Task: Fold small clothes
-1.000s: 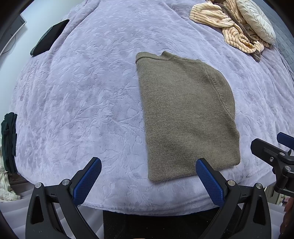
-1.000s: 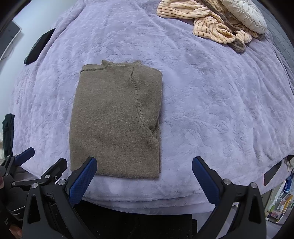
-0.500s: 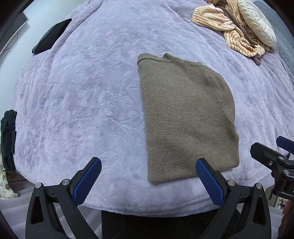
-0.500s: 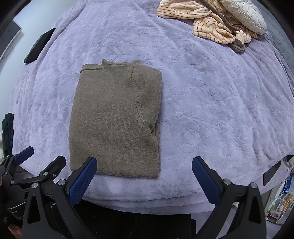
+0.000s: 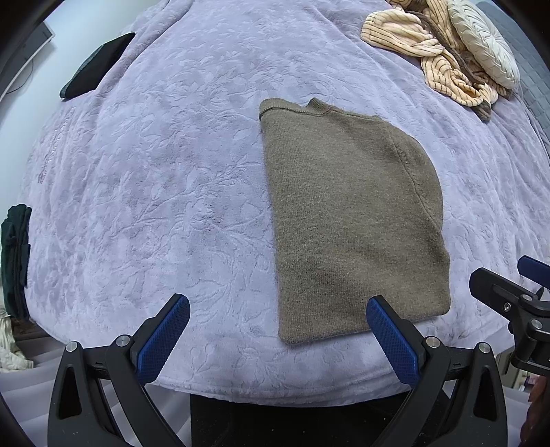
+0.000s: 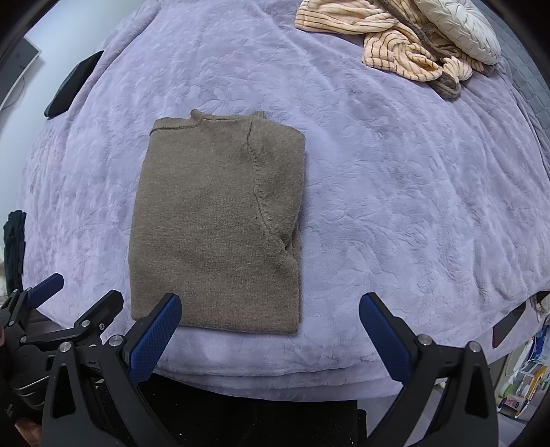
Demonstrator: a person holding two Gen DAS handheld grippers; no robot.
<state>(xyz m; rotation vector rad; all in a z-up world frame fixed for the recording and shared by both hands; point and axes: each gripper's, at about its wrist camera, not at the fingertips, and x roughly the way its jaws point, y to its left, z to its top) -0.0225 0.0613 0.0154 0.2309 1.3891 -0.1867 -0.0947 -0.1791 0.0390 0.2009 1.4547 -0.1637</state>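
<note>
An olive-brown knit sweater lies folded into a long rectangle on the lilac bed cover, its near hem close to the bed's front edge; it also shows in the right wrist view. My left gripper is open and empty, held above the front edge, its right finger over the sweater's near hem. My right gripper is open and empty, its left finger over the sweater's near left corner. Each gripper shows at the side of the other's view.
A striped cream garment and a pale round cushion lie at the far right of the lilac cover. A dark flat object lies far left. Dark clothing hangs off the left edge.
Both grippers have stayed open and nearly still. The left view has shifted very slightly; the sweater has not moved.
</note>
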